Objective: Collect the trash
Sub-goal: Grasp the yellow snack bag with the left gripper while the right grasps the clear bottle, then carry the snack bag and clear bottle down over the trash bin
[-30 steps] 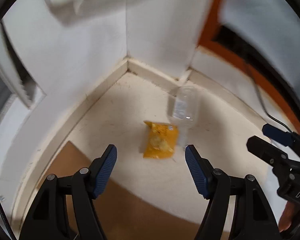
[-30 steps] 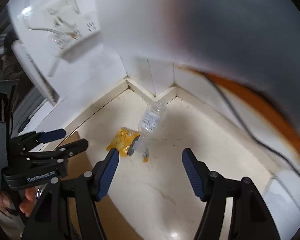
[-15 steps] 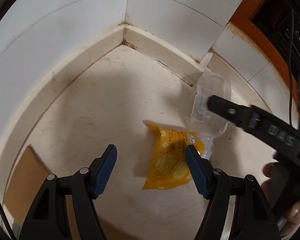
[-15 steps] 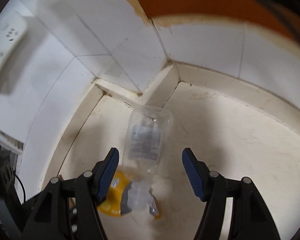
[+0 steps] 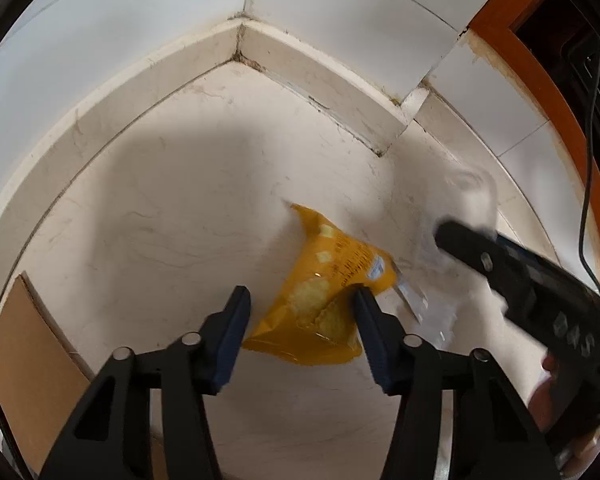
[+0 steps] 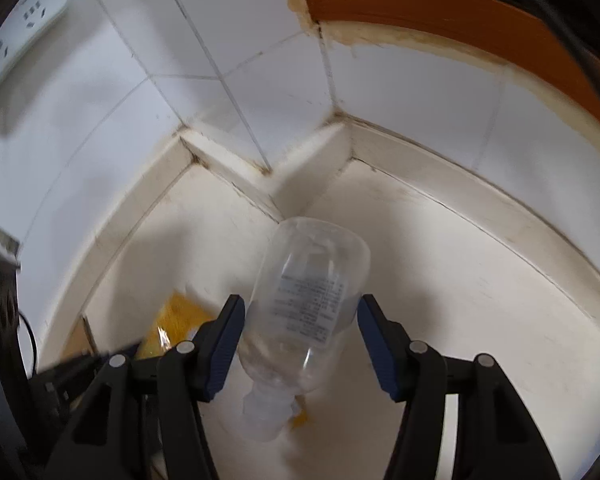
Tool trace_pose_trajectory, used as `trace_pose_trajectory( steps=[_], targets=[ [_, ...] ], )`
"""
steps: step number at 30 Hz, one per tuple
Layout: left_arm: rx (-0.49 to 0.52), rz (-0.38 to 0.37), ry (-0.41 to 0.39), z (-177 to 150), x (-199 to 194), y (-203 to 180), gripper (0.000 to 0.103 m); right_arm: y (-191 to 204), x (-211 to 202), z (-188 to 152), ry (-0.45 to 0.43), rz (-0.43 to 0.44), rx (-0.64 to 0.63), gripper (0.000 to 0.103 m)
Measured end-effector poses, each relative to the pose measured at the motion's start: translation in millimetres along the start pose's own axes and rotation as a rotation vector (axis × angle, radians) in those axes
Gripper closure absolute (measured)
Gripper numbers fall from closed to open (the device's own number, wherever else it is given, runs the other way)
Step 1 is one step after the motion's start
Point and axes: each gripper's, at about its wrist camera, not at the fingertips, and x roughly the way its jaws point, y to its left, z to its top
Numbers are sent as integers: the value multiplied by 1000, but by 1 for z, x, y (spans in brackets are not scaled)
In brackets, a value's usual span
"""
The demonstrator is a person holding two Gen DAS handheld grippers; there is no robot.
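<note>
In the left wrist view, a brown cardboard sheet (image 5: 24, 364) lies flat at the lower left, right by the wall. White tiled walls (image 5: 112, 28) meet in a corner at the top middle, with a cream baseboard (image 5: 320, 76) running along the bottom of them. The pale floor (image 5: 172, 208) has lots of bare room in the middle and left of the frame. The left gripper (image 5: 300, 334) is wide open near the bottom, and its two blue fingers stand on each side of one yellow snack bag (image 5: 324, 296). The bag lies flat on the floor, crinkled, with chips drawn on it. To the right, the right gripper (image 5: 512, 276) shows as a dark blurry bar.

In the right wrist view, a white power strip (image 6: 24, 36) sits at the upper left. The wall corner juts out in the middle, and an orange wood frame (image 6: 440, 20) curves along the upper right. The floor on the right is bare. The right gripper (image 6: 300, 344) is open too, with one clear plastic bottle (image 6: 306, 312) between its fingers. The bottle lies with its neck toward the camera and has a label with small print. It looks close to the left finger, but the blur makes touching hard to tell. The yellow bag (image 6: 176, 320) peeks out at the lower left.
</note>
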Motion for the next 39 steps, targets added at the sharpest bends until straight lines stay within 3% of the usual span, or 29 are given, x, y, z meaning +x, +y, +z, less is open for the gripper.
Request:
trace_pose_trajectory(
  steps=[5, 6, 15, 24, 29, 39],
  targets=[
    [26, -17, -20, -6, -1, -14, 76, -14, -15, -22, 16, 35, 6, 45],
    [39, -15, -29, -9, -2, -18, 88, -15, -16, -25, 17, 42, 10, 45],
    [135, -30, -77, -49, -46, -70, 92, -33, -67, -67, -19, 108, 67, 46],
    [227, -134, -149, -125, -158, -132, 92, -55, -168, -131, -113, 115, 61, 46],
    [272, -169, -194, -184, -219, -181, 92, -77, -242, -177, -190, 125, 54, 46],
    [315, -158, -289, -311, -310, -261, 92, -106, -378, -289, -273, 135, -61, 46]
  ],
)
